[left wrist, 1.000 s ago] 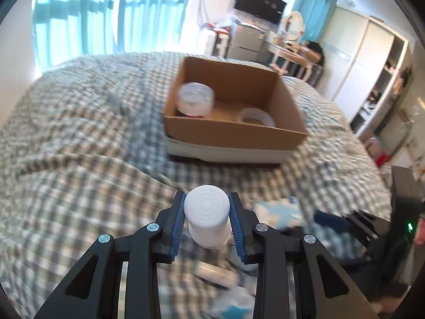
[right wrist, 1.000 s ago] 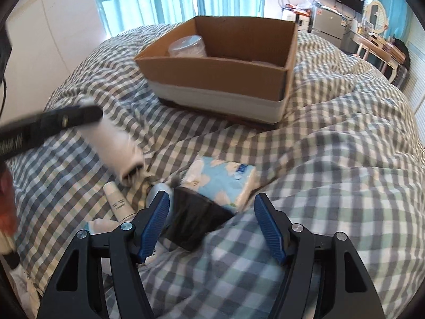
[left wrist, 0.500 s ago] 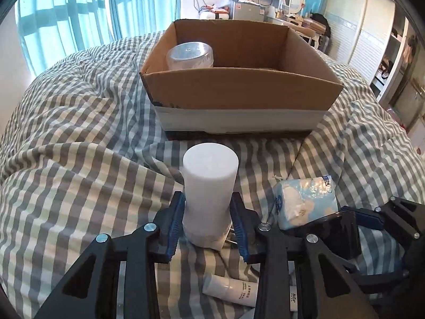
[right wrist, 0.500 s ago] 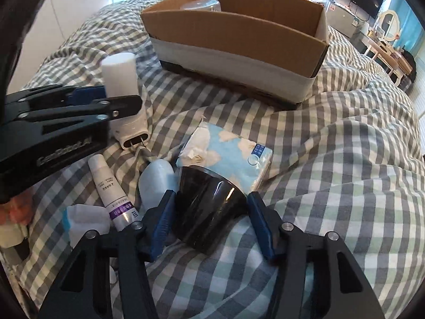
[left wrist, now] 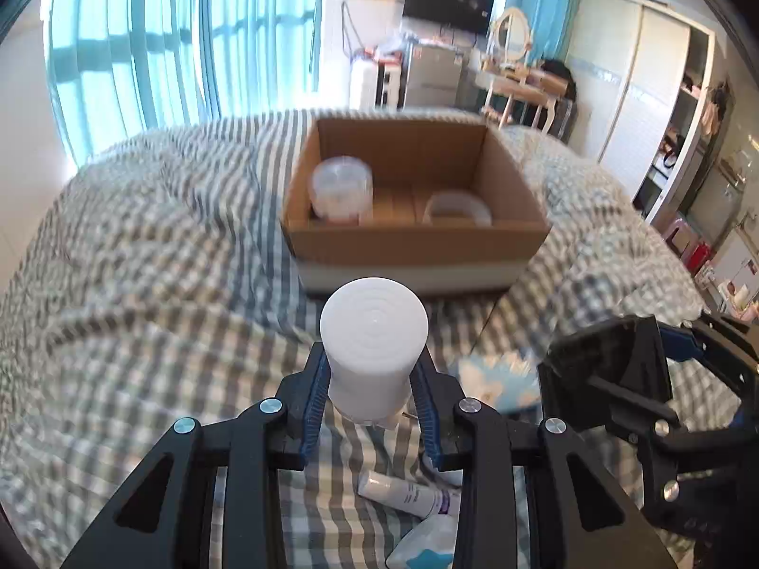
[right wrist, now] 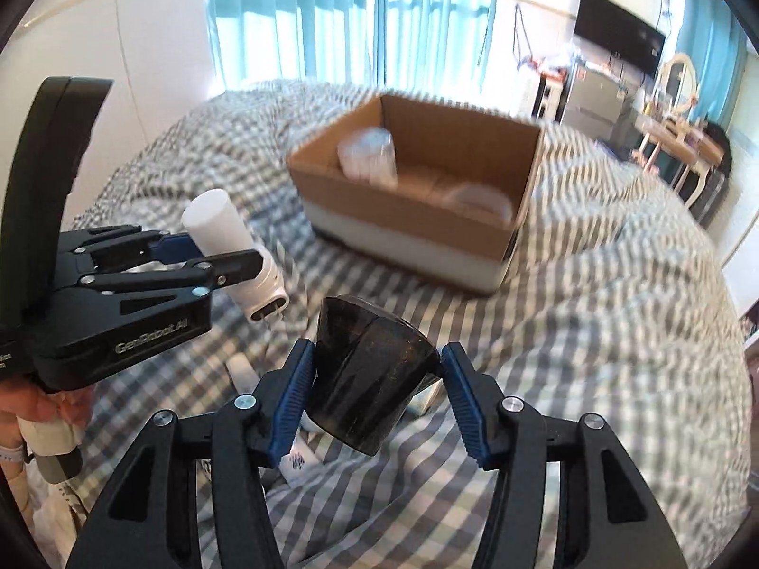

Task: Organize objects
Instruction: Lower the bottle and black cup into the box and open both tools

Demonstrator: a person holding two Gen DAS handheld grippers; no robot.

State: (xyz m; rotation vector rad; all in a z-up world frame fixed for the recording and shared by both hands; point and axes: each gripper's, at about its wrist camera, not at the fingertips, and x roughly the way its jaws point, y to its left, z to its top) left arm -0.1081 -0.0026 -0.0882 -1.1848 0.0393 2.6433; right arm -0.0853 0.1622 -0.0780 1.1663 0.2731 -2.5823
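a: task things first. where's the white cylinder?

b: white cylinder (left wrist: 374,332) sits clamped in the left gripper (left wrist: 373,403), blue pads pressed on both sides low on its body, round flat top toward the camera. in the right wrist view it's tilted, top end up, a small slotted base at its lower end, clear of the bedding.

a: and the right side?

b: right gripper (right wrist: 377,391) grips a black cup (right wrist: 367,374), a tapered dark glossy thing, narrower end pointing away from the camera. both pads touch its sides. the jaws have just been closing, with the cup between them. it looks lifted off the cover, can't say by how much.

a: box?

b: cardboard box (left wrist: 412,246), open top, white band along its base, rests on the checked bedspread (left wrist: 142,313) beyond both grippers. inside: a clear lidded jar (left wrist: 342,187) at the left, a low translucent round container (left wrist: 458,208) to the right of it. both blurred.

a: loose stuff on the bed?

b: a blue and white tissue pack (left wrist: 498,379) between the two grippers, partly hidden. a white tube (left wrist: 408,493) with purple print lies under the left gripper, and a blue and white packet (left wrist: 422,547) just below that, cut off by the fingers.

a: person visible?

b: only a hand (right wrist: 42,403) at the lower left of the right wrist view, holding the left gripper's handle.
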